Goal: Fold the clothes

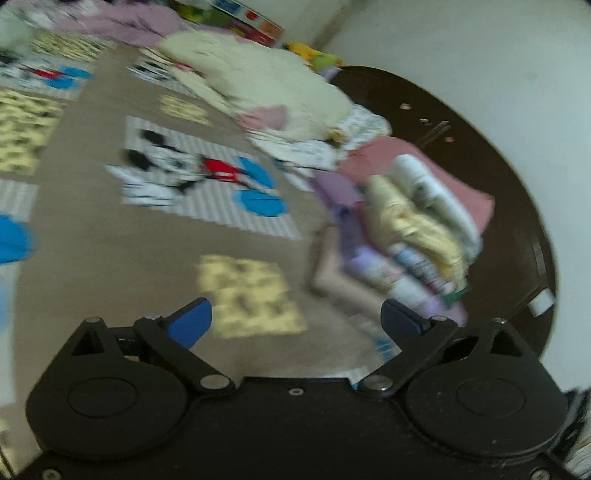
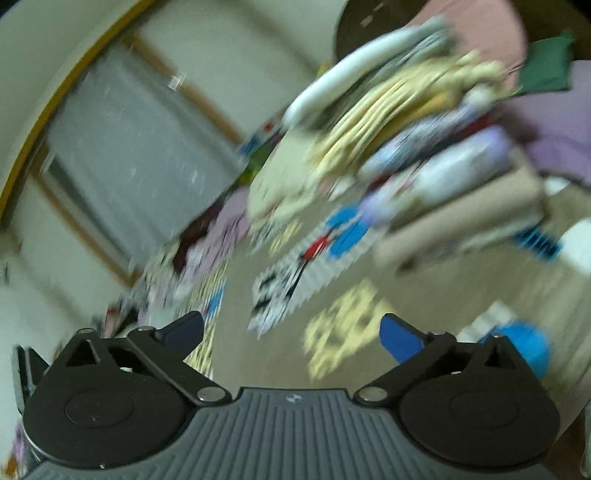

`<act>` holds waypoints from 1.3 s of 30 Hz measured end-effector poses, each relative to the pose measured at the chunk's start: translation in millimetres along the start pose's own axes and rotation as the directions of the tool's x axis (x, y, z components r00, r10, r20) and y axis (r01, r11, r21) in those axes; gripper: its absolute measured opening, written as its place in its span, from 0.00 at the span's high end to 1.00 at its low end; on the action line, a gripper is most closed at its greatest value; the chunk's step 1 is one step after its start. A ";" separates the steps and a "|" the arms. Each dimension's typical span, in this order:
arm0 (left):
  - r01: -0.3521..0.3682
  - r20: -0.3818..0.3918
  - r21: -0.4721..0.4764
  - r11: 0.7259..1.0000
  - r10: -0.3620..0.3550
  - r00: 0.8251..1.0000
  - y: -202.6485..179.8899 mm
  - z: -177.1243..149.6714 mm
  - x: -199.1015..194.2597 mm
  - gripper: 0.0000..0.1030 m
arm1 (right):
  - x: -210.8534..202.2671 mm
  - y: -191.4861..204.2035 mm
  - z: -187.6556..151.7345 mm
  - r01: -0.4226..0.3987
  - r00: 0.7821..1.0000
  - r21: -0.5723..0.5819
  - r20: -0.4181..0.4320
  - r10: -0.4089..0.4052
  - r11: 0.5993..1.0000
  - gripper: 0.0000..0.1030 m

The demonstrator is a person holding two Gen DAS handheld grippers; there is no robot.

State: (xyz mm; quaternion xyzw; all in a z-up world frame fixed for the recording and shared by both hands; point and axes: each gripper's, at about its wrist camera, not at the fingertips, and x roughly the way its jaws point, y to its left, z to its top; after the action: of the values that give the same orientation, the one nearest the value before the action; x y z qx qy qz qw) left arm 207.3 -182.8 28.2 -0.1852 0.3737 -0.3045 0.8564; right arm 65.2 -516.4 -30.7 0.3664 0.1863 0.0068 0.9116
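Both tongs are spread wide with nothing between their blue tips. From the left wrist view, the left tongs (image 1: pixel 297 317) hang above a tan bedspread (image 1: pixel 110 266) printed with cartoon-mouse panels (image 1: pixel 207 181) and pale yellow patches (image 1: pixel 251 295). Off to the right of these tongs, a stack of folded clothes (image 1: pixel 417 229) sits at the edge of the bed, against a dark brown headboard (image 1: pixel 480 122). The stack shows white, yellow, lilac and patterned layers, with a pink cloth (image 1: pixel 447 173) under its far side. Farther back on the bed lies a loose cream heap (image 1: pixel 258 81), with a mauve pile (image 1: pixel 122 22) beyond it near the top edge. A white wall (image 1: pixel 480 44) rises behind the headboard.

From the right wrist view, badly smeared by motion blur, the right tongs (image 2: pixel 291 332) also hang over the same bedspread (image 2: pixel 258 350), tilted so the room leans. The stack of folded clothes (image 2: pixel 424 122) lies ahead and to the upper right, well apart from the tips, with a dark green piece (image 2: pixel 546 66) showing at its far corner. A grey door panel in a wooden frame (image 2: pixel 140 140) fills the left background. Whether the stack's layers are neatly squared cannot be told through the blur.
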 end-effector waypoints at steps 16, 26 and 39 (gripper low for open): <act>-0.563 0.131 0.002 0.827 0.558 0.820 91.4 -104.4 -172.6 0.00 | 30.5 204.9 -150.0 -0.086 0.949 -0.404 -0.311 -0.048 0.911 0.00; -0.563 0.241 0.027 0.826 0.542 0.805 94.5 -126.4 -206.2 0.00 | 21.7 236.2 -181.4 -0.015 0.944 -0.507 -0.292 -0.156 0.862 0.00; -0.532 0.198 0.092 0.842 0.508 0.838 82.7 -142.7 -203.1 0.00 | 1.9 243.3 -192.8 0.059 0.950 -0.591 -0.214 -0.227 0.804 0.00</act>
State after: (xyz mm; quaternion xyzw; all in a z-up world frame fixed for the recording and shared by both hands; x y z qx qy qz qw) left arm 22.9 0.1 -2.8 -0.0393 0.3143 -0.0699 0.9459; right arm 30.7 -209.9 4.2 0.0525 0.3272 0.0443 0.9424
